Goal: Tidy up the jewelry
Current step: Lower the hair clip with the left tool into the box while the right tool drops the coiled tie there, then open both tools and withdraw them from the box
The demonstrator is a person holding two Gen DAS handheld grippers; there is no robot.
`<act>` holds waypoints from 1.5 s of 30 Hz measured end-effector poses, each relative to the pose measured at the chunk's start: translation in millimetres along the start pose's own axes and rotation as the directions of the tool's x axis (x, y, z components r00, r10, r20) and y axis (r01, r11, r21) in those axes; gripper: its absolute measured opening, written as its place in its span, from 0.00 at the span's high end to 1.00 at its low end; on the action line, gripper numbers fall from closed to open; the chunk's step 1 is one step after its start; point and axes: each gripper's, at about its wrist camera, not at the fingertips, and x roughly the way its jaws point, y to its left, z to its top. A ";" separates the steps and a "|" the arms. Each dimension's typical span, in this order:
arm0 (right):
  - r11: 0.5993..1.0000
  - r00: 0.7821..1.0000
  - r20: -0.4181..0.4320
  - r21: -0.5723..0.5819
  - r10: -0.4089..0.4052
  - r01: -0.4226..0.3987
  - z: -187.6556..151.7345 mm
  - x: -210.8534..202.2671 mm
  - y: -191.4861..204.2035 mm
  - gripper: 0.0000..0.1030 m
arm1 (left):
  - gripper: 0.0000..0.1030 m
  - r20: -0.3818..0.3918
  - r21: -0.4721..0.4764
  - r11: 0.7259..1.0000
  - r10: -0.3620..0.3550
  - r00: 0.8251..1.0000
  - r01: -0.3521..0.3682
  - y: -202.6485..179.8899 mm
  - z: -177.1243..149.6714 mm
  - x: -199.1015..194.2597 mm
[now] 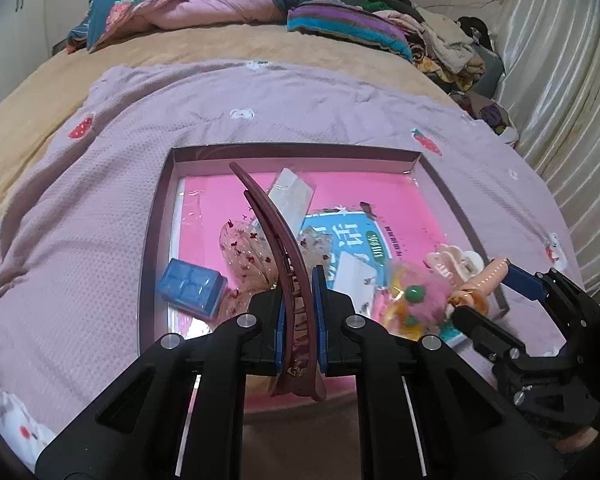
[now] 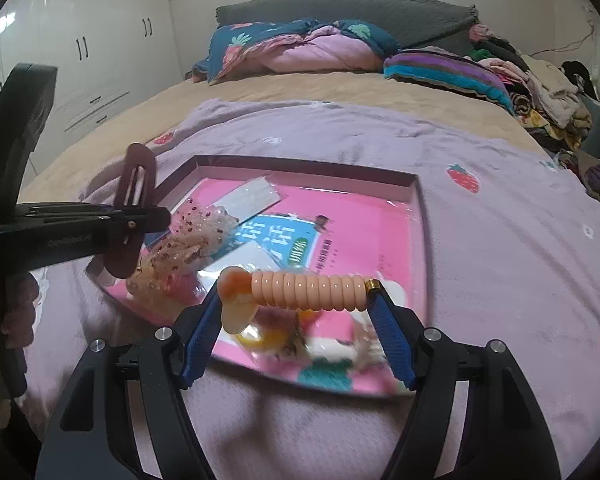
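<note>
Clip and coil are both already off the bed, one per gripper, and both hang over the shallow tray (image 1: 156, 216) on the lilac blanket (image 1: 100, 184). The left gripper (image 1: 296, 312) has its fingers narrowed hard onto a long maroon hair clip (image 1: 278, 236); the clip's long axis runs along the fingers, its curved tip pointing to 12 o'clock over the pink sheet lining the tray. The right gripper (image 2: 296, 308) holds its fingers moderately wide, pinching a peach coil hair tie (image 2: 312, 286) end to end, so the coil lies crosswise, from 9 to 3 o'clock, with its gold ferrule against the right pad. Judging by the left view, the right gripper sits at about 4 o'clock, at the tray's near right corner, above a fluffy pom-pom piece (image 1: 416, 296) and a pale claw clip (image 1: 452, 264). Free pink floor lies toward 1 o'clock of the maroon clip, so the left gripper seems nearer open space. A blue box (image 1: 192, 286) rests at 9 o'clock.
</note>
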 end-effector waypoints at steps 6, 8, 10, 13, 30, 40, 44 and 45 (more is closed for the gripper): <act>0.999 1.000 -0.012 -0.037 0.005 -0.006 6.0 15.4 18.1 0.15 | 0.92 -0.004 -0.006 1.000 0.012 1.000 -0.012 5.5 1.4 4.3; 0.999 1.000 0.005 -0.053 -0.010 0.010 4.7 12.1 22.2 0.11 | 0.89 -0.002 -0.009 1.000 0.014 1.000 -0.014 6.5 0.1 2.0; 0.998 1.000 0.015 -0.066 -0.007 0.008 2.8 6.8 24.6 0.09 | 0.82 0.004 -0.012 1.000 0.017 1.000 -0.017 7.8 -1.3 -1.5; 0.998 0.999 0.038 -0.064 -0.016 0.018 -3.3 -6.7 24.6 0.06 | 0.74 0.019 -0.020 1.000 0.012 1.000 -0.011 8.5 -2.9 -11.2; 0.997 0.989 0.142 0.082 -0.027 0.016 -47.8 -103.4 -1.0 0.04 | 0.23 0.115 -0.027 0.999 -0.014 0.993 0.018 -9.9 -49.6 -88.8; 0.995 0.985 0.165 0.096 -0.045 0.029 -73.9 -135.6 0.3 0.04 | 0.09 0.142 -0.013 1.000 -0.024 0.990 0.026 -22.4 -92.0 -104.5; 0.994 0.985 0.166 0.098 -0.055 0.039 -84.3 -143.4 2.7 0.04 | 0.09 0.145 -0.009 1.000 -0.008 0.989 0.009 -23.3 -106.3 -104.9; 0.994 0.984 0.165 0.098 -0.059 0.043 -87.4 -144.9 3.6 0.04 | 0.09 0.148 -0.014 1.000 0.000 0.989 0.002 -22.6 -110.2 -105.2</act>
